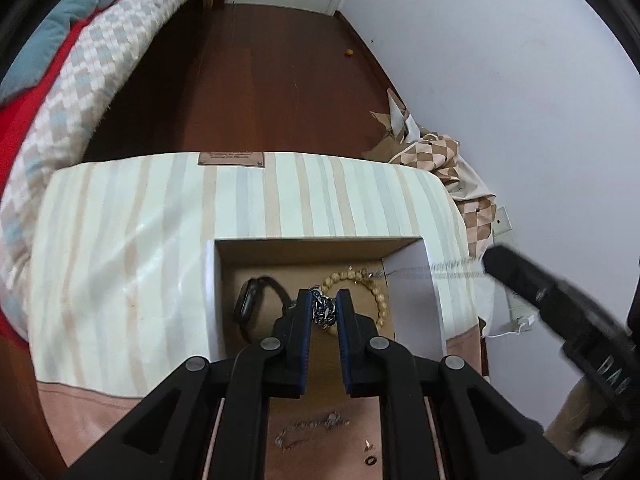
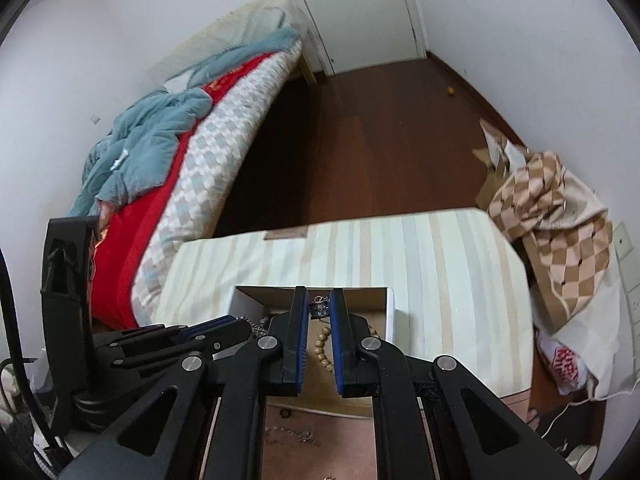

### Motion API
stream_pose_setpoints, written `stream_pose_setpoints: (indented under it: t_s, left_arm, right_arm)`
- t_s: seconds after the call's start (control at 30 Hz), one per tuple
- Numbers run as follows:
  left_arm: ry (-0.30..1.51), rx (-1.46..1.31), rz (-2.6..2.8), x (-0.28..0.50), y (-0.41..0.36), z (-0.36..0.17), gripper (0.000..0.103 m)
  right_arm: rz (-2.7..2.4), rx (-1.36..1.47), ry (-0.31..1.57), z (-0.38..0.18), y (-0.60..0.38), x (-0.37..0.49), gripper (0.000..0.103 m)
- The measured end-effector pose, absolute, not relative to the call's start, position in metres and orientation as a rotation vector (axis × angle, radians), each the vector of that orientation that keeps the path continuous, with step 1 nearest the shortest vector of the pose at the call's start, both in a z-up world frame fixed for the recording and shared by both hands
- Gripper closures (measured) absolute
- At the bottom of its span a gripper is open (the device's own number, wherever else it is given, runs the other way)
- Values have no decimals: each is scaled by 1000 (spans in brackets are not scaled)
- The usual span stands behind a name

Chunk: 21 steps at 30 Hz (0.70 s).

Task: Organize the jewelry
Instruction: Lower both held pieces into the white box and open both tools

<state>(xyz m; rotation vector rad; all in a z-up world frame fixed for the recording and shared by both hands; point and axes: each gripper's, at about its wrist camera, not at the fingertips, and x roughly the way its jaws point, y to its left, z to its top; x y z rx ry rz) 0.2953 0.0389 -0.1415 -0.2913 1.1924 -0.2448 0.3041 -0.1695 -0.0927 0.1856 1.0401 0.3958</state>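
— Pinching what? 
— Left gripper (image 1: 324,312) jaws clamp a dark silver chain bracelet (image 1: 323,309) above the open cardboard box (image 1: 224,280); right gripper (image 2: 319,309) nips a small clasp (image 2: 319,307).
— Left to do? 
— Thin chain (image 1: 308,432), tiny ring (image 1: 371,461) below the jaws, I'd judge.

A chunky silver chain bracelet (image 1: 323,309) hangs above the open cardboard box (image 1: 304,250); inside lie a wooden bead bracelet (image 1: 360,280) and a black smartwatch (image 1: 250,300).

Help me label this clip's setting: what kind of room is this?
Probably a bedroom: a bed with a rumpled teal blanket, a white door, and dark wooden flooring.
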Motion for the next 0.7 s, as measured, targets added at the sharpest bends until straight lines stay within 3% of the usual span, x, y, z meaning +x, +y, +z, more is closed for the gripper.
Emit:
stream_pose_setpoints:
  t_s: [0.33,0.37,0.4,0.43,0.47,0.5,0.53,0.63,0.7]
  left_arm:
    - [1216,-303,-204,319,38,-136,91]
    - [1214,-284,-181,317,38,-134,81]
    - [1210,-268,-166,316,39,-133,63]
    - [1191,-249,-147,312,41,-131,52]
    - [1172,-234,-122,309,44,-129,35]
    - [1161,-216,-97,306,47,-129,30]
    - [1148,-196,-77,302,49,-128,30]
    - [1140,-171,-29,293,57,-130,26]
    - [1131,-155,0,284,61,-131,13]
  right_arm:
    - [446,185,1152,-126,-168,324,91]
    - [449,186,1161,-128,-168,325,90]
    - [447,175,1179,-131,-168,325,90]
    - [442,167,1189,-131,-167,324,89]
    - [432,161,1202,-134,-168,322,77]
    - [429,161,1206,-135,-169,321,61]
    - [427,159,1205,-135,-169,318,56]
    - [406,121,1210,-136,-168,309,53]
    - [387,93,1214,-138,-167,303,49]
